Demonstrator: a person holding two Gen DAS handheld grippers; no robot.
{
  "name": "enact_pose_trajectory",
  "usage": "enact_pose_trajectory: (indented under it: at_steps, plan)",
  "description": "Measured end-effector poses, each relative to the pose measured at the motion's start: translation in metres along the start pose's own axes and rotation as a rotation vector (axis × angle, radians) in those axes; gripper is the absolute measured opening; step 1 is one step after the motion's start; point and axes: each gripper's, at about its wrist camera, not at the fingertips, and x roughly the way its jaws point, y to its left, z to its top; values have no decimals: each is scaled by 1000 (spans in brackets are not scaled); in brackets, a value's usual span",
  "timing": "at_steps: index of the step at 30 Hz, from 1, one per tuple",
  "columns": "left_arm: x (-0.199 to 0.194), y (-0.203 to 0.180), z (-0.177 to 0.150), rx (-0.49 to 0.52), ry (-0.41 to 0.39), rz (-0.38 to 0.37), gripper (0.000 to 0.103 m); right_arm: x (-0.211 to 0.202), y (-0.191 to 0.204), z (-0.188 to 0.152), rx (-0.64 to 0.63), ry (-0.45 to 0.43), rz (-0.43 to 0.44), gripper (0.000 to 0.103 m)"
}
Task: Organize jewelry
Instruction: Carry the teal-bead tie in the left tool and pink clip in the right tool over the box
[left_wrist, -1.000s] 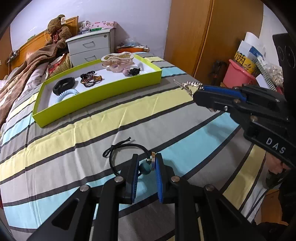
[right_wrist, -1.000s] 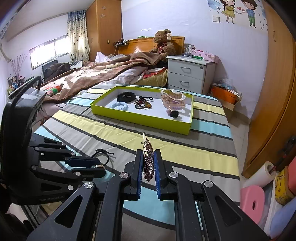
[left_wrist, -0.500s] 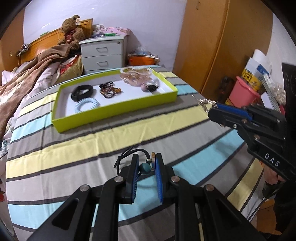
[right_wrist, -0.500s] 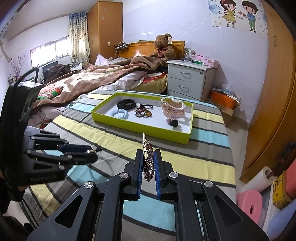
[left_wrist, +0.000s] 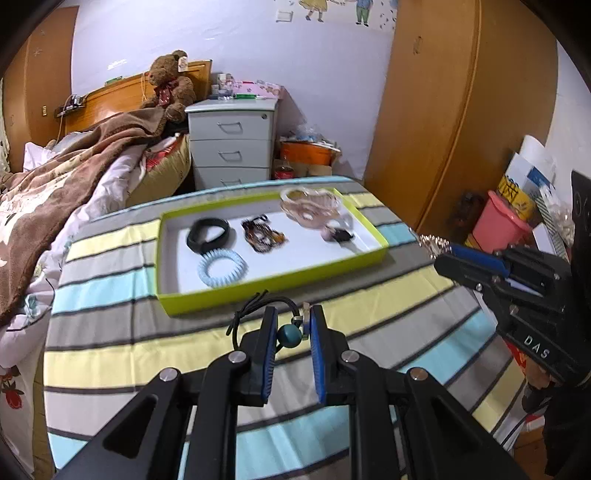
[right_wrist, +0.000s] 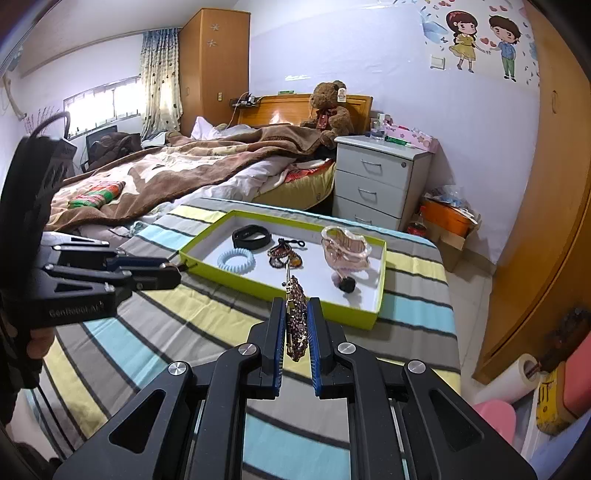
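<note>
My left gripper (left_wrist: 293, 325) is shut on a black cord necklace with a teal bead (left_wrist: 289, 335) and holds it above the striped bedspread, just short of the green tray (left_wrist: 236, 295). My right gripper (right_wrist: 296, 314) is shut on a beaded hair clip (right_wrist: 296, 325), lifted in front of the tray (right_wrist: 258, 286). In the tray lie a black band (left_wrist: 208, 238), a light blue coil hair tie (left_wrist: 221, 267), brown bead bracelets (left_wrist: 263, 235), a pink clear claw clip (left_wrist: 310, 206) and a small dark hair tie (left_wrist: 341, 234).
The striped bedspread (left_wrist: 147, 343) covers the bed end. A brown blanket (right_wrist: 177, 166) lies to the left. A grey nightstand (left_wrist: 231, 144) stands behind the tray. A wooden wardrobe (left_wrist: 461, 110) and a pink bucket (left_wrist: 498, 221) are on the right.
Both grippers have lifted and moved toward the tray with their items. The cord necklace has come up off the bedspread in the left gripper.
</note>
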Motion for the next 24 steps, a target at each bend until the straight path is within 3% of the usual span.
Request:
enact_pose_trajectory:
  at_steps: [24]
  plan:
    - [48, 47, 59, -49, -6, 38, 18, 93, -11, 49, -26, 91, -30, 12]
